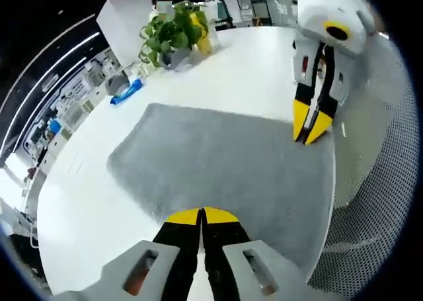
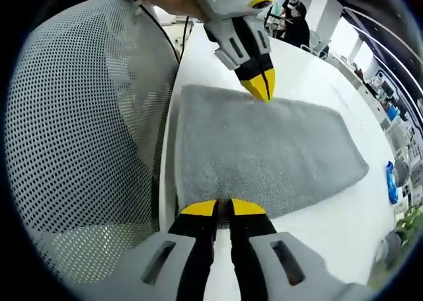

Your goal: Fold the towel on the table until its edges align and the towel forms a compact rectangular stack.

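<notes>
Two grippers pinch the near edge of a grey towel on a white counter.

The left gripper and right gripper each have their yellow-tipped jaws together on a corner of the towel, which lies flat along the counter's edge beside a mesh chair. A potted plant and a blue object sit well beyond it.

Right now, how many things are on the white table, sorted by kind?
Towels: 1, grey towel
Plants: 1, leafy plant
Blue things: 1, small blue thing, too blurry to name
Total: 3
</notes>
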